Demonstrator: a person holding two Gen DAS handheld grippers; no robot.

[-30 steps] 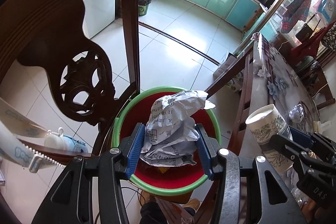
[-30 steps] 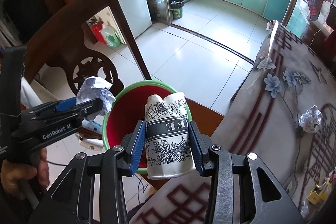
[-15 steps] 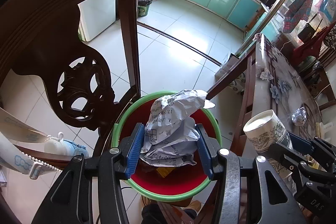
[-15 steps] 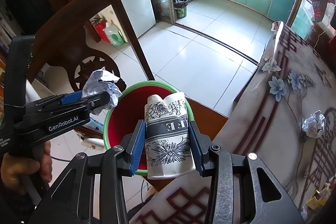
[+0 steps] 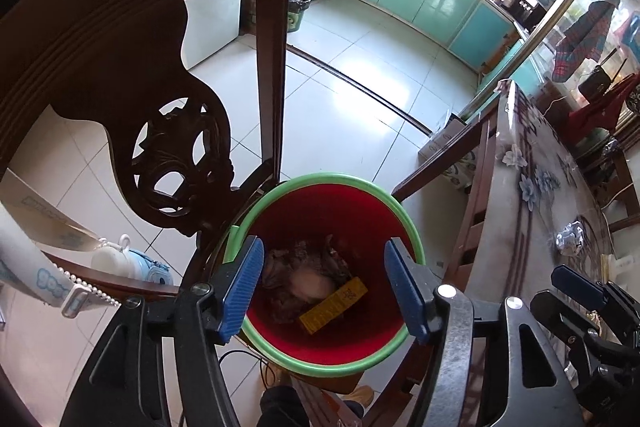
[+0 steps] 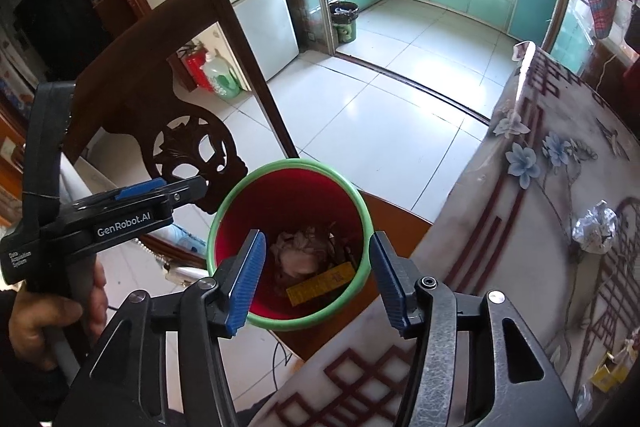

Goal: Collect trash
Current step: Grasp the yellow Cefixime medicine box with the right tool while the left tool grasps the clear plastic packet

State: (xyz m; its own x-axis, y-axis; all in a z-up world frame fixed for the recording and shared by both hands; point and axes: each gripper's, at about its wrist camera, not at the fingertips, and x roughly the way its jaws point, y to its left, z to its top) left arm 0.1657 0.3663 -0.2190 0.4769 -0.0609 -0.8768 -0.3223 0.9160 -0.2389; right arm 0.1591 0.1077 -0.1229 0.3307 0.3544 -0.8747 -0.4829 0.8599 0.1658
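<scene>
A red bin with a green rim [image 5: 332, 179] [image 6: 288, 165] stands on a chair seat below both grippers. Inside lie crumpled paper and a pale lump [image 5: 304, 275] [image 6: 300, 255] beside a flat yellow box [image 5: 334, 303] [image 6: 322, 283]. My left gripper [image 5: 324, 283] hangs over the bin, its jaws opening with nothing between them. My right gripper [image 6: 318, 279] is also over the bin, jaws opening and empty. A crumpled paper ball [image 5: 572, 237] [image 6: 596, 231] lies on the table to the right.
A dark carved wooden chair back [image 5: 120, 67] [image 6: 160, 67] rises close on the left of the bin. The table with a flowered cloth [image 6: 520, 247] fills the right. A person's hand [image 6: 48, 319] holds the left gripper. White tiled floor lies beyond.
Both grippers have opened. The crumpled paper has left the left gripper and the paper cup has left the right gripper; pale trash now lies in the bin.
</scene>
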